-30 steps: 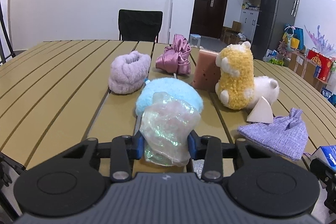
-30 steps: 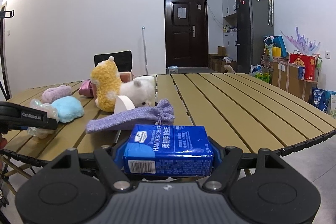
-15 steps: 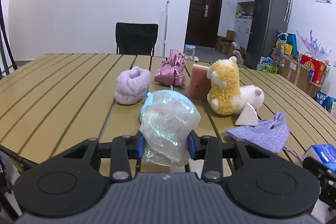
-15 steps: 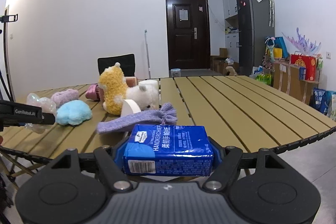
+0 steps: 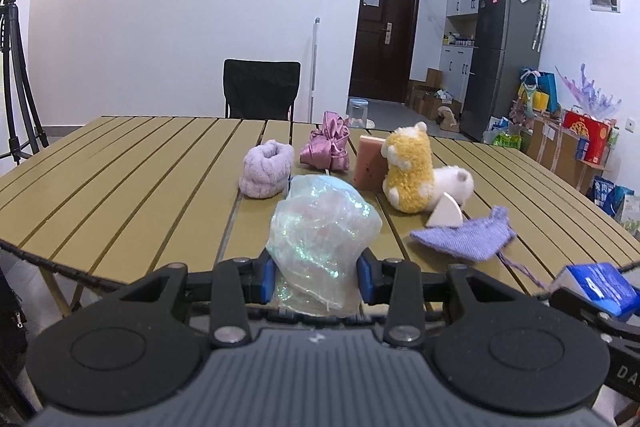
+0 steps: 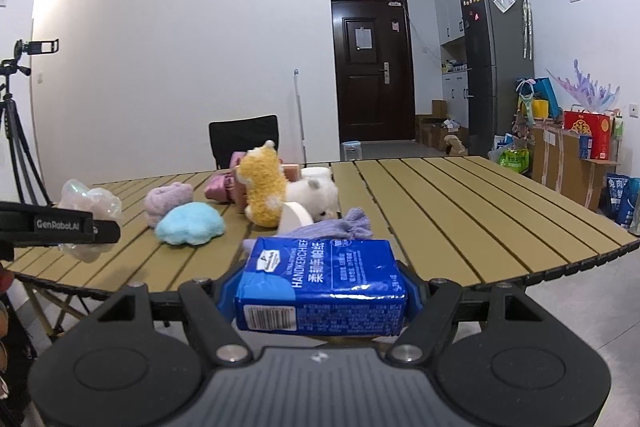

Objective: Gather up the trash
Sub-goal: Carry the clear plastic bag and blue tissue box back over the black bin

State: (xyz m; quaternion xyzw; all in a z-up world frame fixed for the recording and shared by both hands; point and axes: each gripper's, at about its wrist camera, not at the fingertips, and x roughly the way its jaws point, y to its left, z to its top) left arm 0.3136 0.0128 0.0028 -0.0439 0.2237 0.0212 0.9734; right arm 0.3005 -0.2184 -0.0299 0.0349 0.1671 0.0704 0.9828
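My left gripper [image 5: 316,281] is shut on a crumpled iridescent plastic wrapper [image 5: 320,239], held in front of the near edge of the slatted wooden table [image 5: 140,187]. The wrapper also shows at the left of the right wrist view [image 6: 90,205]. My right gripper [image 6: 320,297] is shut on a blue tissue packet [image 6: 320,291], held off the table's near edge. The packet also shows at the lower right of the left wrist view [image 5: 600,287].
On the table lie a lilac fuzzy scrunchie [image 5: 266,175], a pink satin bow [image 5: 328,147], a pink sponge [image 5: 370,165], a yellow and white plush [image 5: 416,175], a white wedge [image 5: 444,213], a purple pouch [image 5: 468,237] and a blue puff [image 6: 190,225]. A black chair [image 5: 262,93] stands behind.
Both grippers have pulled back from the table and risen, each still holding its item. The table objects look smaller and farther away.
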